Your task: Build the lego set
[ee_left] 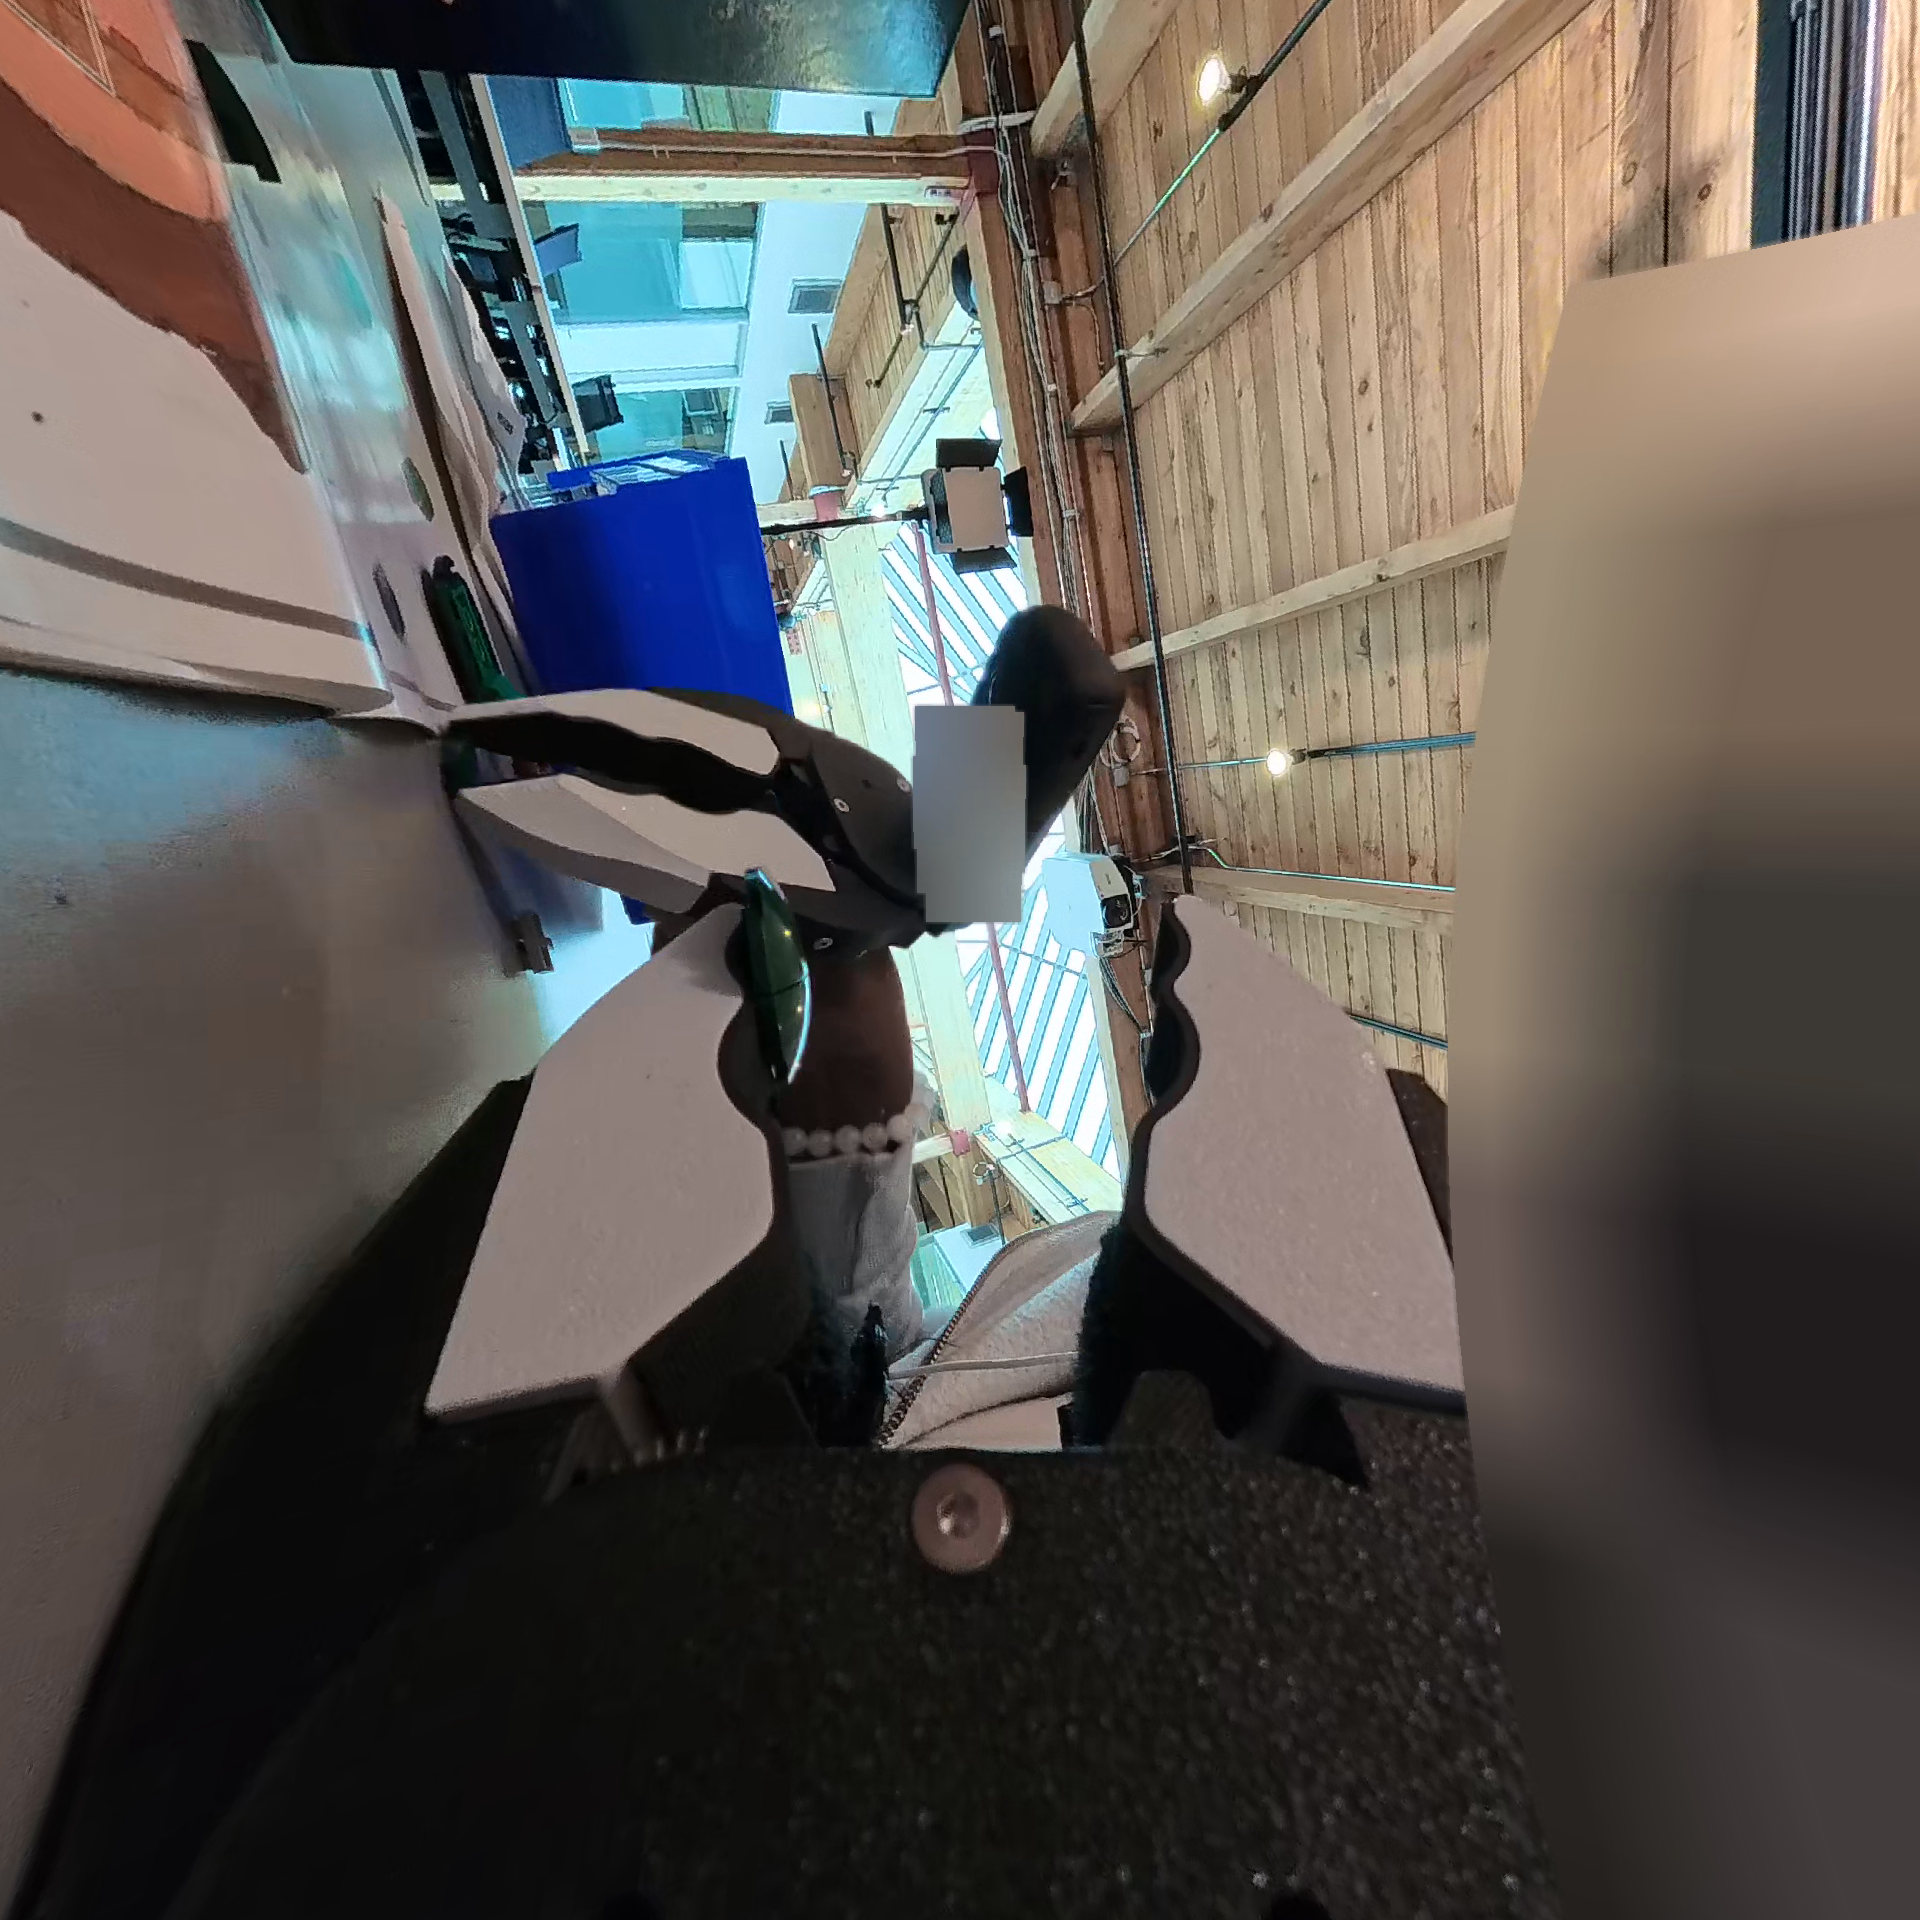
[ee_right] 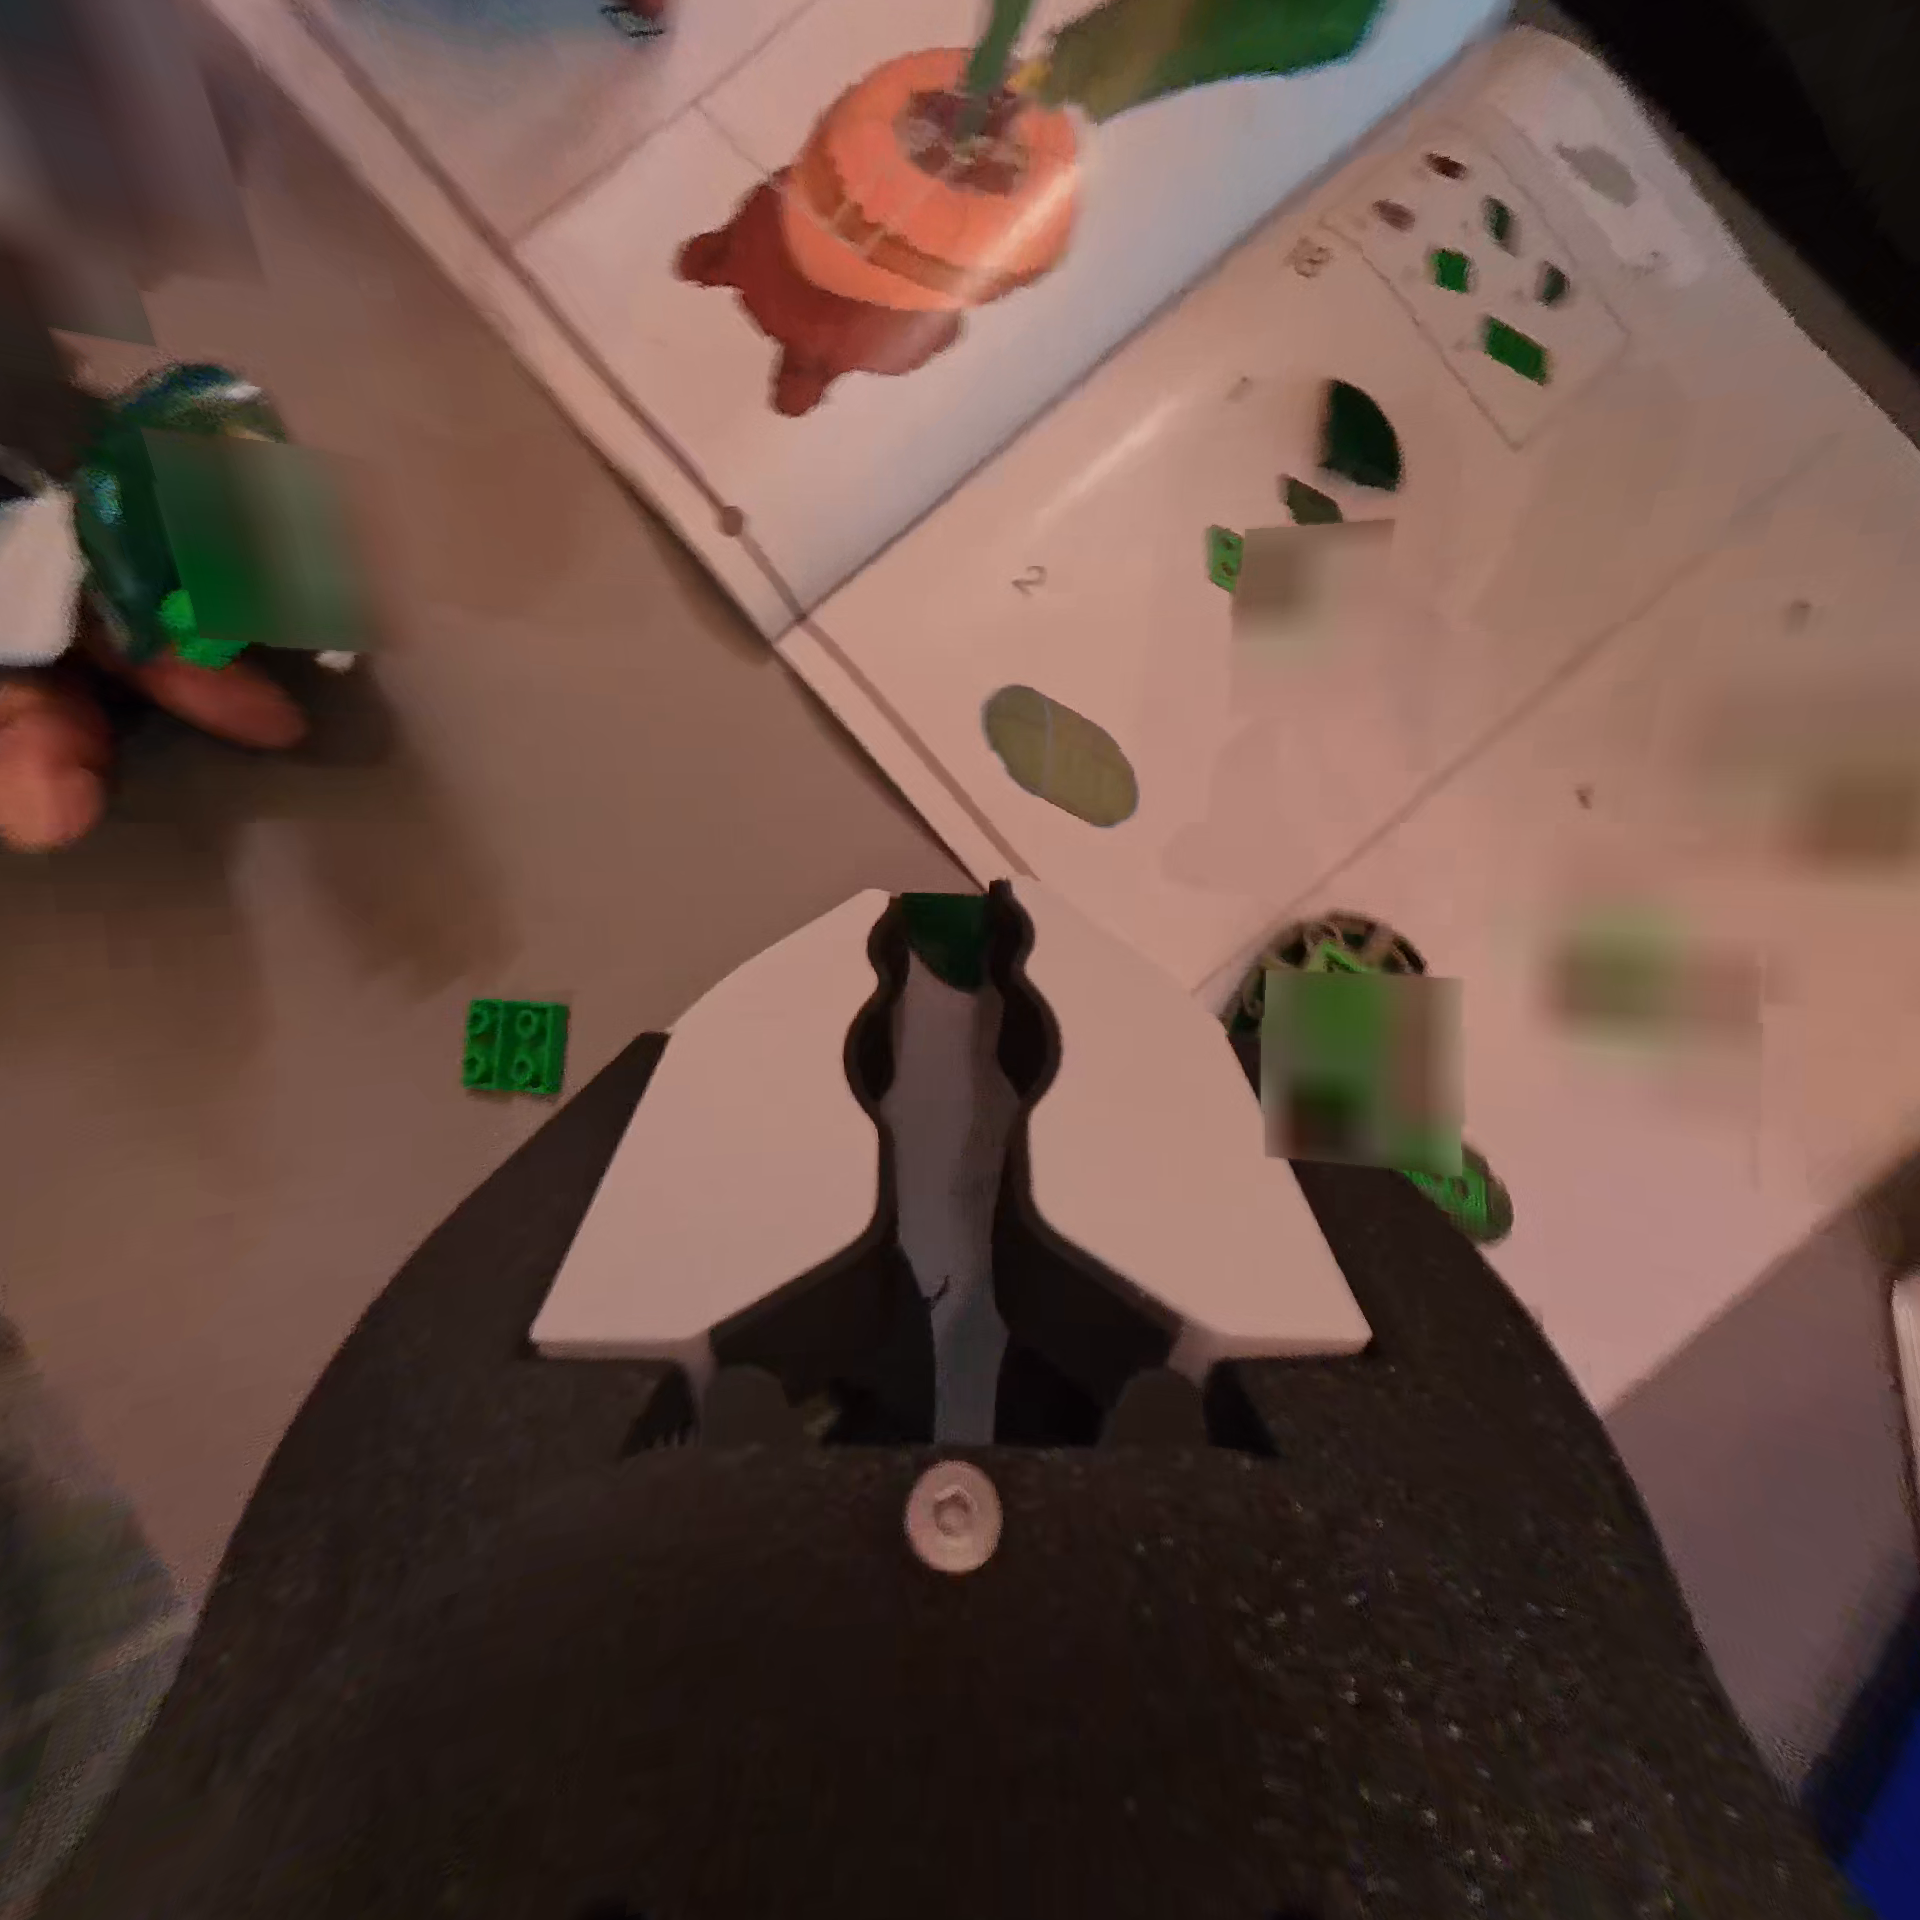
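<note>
Being pinched at the tips of the right claw (ee_right: 948,940), at the centre of the right wrist view, is a dark green leaf piece (ee_right: 943,951), the jaws drawn nearly together on it. The left claw (ee_left: 961,971) is being held wide apart, yet a dark green leaf element (ee_left: 777,971) is seen resting against its left finger; whether it is being held there cannot be told. A bright green plate (ee_right: 515,1046) is lying loose on the grey counter (ee_right: 675,831) at lower left, and the open instruction booklet (ee_right: 1195,644), showing an orange potted plant, is spread across the upper right. At the left edge, a blurred green sub-assembly (ee_right: 156,540) is being held near a hand (ee_right: 62,748). The build is judged to be partway along: leaves are being joined, while the loose plate is not yet placed.
</note>
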